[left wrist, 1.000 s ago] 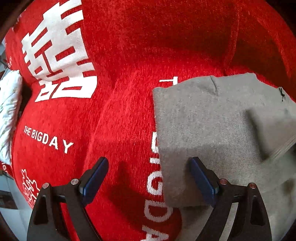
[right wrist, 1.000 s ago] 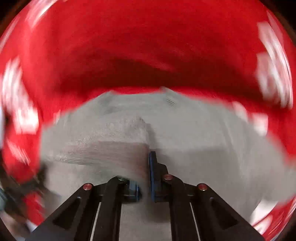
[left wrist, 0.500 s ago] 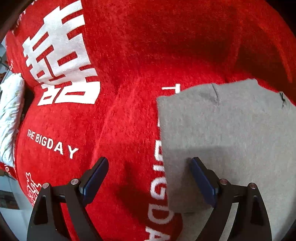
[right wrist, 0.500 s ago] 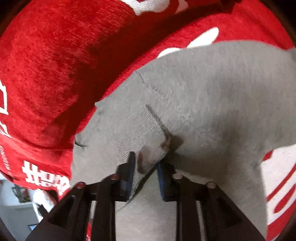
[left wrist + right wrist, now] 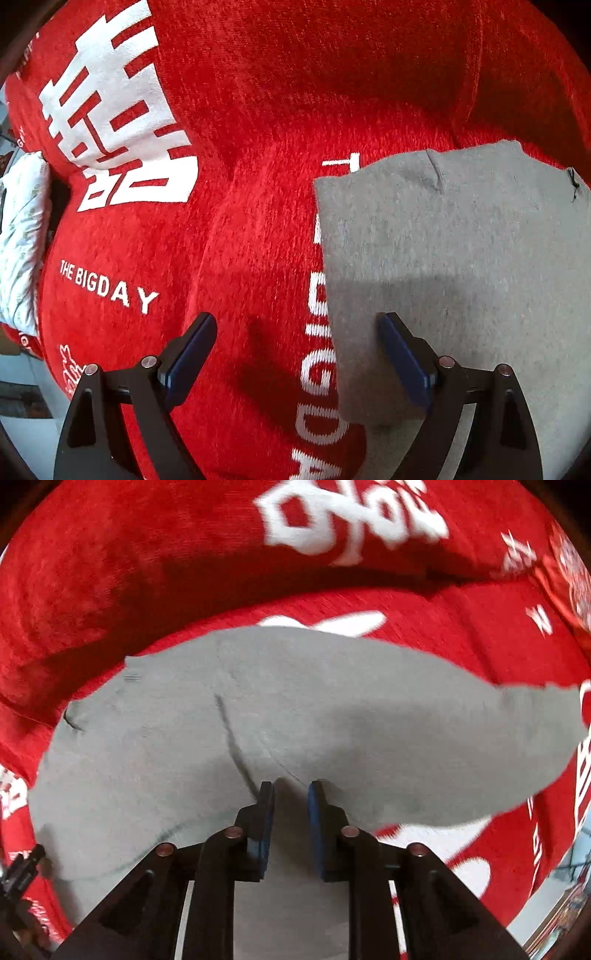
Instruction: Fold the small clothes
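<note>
Left gripper (image 5: 295, 354) wide open, gripping nothing, straddling grey garment's (image 5: 461, 277) left edge. Right gripper (image 5: 290, 801) slightly parted, empty, over garment middle. Under garment: red blanket (image 5: 258, 110), white lettering. Garment flat, faint seam lines.

right claw (image 5: 290, 814) opened, grey garment (image 5: 332, 720) released flat

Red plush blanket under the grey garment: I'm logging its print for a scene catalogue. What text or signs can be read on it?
"THE BIGDAY": white print on the red plush blanket, left wrist view.
Large white Chinese-style character: same blanket, upper left.
A second white line beside the folded grey garment: partly covered, not fully readable.
Right wrist view: the white print is blurred, unreadable.
</note>
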`<state>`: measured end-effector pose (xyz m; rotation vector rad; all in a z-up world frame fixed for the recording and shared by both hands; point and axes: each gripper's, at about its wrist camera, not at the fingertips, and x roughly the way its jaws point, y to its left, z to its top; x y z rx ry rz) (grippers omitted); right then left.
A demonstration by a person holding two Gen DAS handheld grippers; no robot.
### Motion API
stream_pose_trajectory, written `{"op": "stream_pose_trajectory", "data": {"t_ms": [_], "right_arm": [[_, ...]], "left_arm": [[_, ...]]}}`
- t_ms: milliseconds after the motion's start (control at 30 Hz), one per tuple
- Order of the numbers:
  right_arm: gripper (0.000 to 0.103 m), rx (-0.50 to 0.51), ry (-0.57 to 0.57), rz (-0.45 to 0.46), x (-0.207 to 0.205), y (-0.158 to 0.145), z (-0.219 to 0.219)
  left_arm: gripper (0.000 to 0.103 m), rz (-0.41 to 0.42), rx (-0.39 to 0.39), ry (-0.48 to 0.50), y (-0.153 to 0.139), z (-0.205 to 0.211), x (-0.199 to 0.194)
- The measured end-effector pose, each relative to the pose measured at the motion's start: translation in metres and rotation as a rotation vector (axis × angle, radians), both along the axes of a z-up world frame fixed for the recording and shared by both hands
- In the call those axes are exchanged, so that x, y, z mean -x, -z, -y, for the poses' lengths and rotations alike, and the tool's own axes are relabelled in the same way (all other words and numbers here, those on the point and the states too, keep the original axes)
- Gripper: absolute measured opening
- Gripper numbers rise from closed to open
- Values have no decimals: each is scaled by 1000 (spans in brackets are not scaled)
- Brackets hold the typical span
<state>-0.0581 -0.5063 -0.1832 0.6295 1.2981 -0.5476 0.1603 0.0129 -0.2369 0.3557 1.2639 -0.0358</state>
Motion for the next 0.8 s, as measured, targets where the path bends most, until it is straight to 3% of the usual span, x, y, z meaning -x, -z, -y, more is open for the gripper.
{"op": "stream_pose_trajectory", "data": {"t_ms": [67,133,200,300,400,567,600,667,733,800], "right_arm": [[23,-65,35,11,21,-2,8],[41,-112,53,25,41,-7,11],[51,-183,54,62,54,-11,6],[51,-311,15,113,54,-9,-17],[51,-374,-14,131,42,-1,-38],[51,-410,-42,143,21,1,-57],[51,-410,-46,140,19,1,-59],[51,-400,-55,136,18,-4,-60],[51,-385,-58,142,11,-9,-62],[51,-370,-51,138,3,-4,-60]], "left_arm": [[91,-3,-8,6,-4,1,2],[91,3,-7,22,-14,5,7],[91,7,2,34,-22,9,13],[91,8,17,45,-33,10,24],[91,-34,55,4,-32,-2,27],[90,-155,240,-164,-11,-41,22],[85,-173,286,-175,-8,-44,20],[66,-221,356,-166,1,-42,16],[26,-262,417,-138,7,-35,13],[18,-253,440,-118,3,-31,12]]}}
